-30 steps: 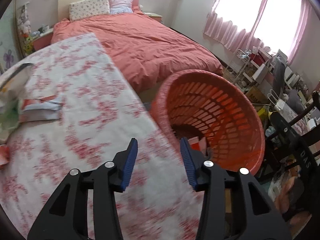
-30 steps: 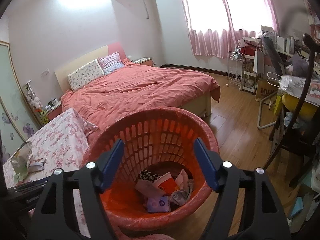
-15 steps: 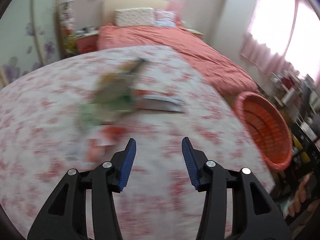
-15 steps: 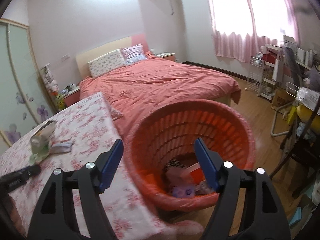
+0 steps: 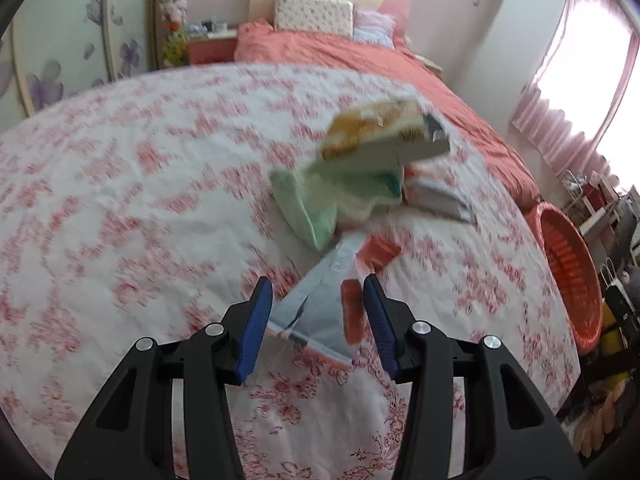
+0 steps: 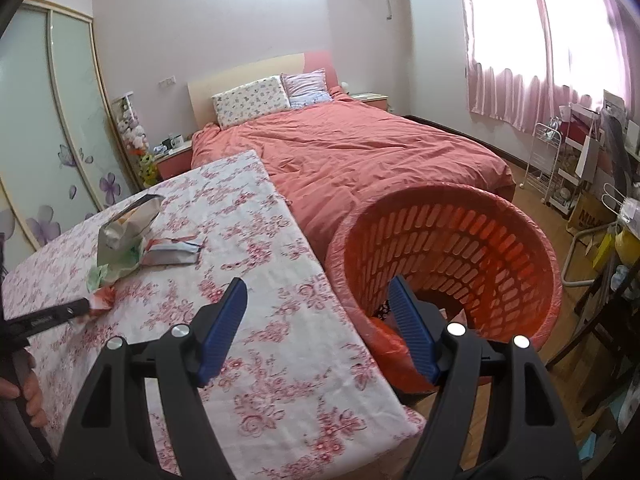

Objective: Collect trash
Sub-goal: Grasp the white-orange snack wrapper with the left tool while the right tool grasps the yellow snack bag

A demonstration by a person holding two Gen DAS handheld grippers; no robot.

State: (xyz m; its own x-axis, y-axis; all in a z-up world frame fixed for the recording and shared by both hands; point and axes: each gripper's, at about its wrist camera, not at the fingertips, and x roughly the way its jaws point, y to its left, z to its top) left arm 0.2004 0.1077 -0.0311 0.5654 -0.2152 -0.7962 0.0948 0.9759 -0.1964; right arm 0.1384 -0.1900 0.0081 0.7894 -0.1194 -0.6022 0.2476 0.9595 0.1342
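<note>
Crowding the flat wrapper [image 5: 320, 312]: blurred, seemingly green bag [image 5: 316, 196], basket [image 5: 568, 264].

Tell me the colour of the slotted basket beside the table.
Orange-red. The basket shows best in the right wrist view, standing on the floor against the table's edge.

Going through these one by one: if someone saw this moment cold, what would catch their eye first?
Probably the big orange basket beside the floral-covered table, some trash already in its bottom. Next, the heap of wrappers on that cloth, with the left gripper open just in front of the nearest flat packet. Behind it all, the coral-pink bed fills the room, and the right gripper hangs open and empty at the basket's rim.
</note>
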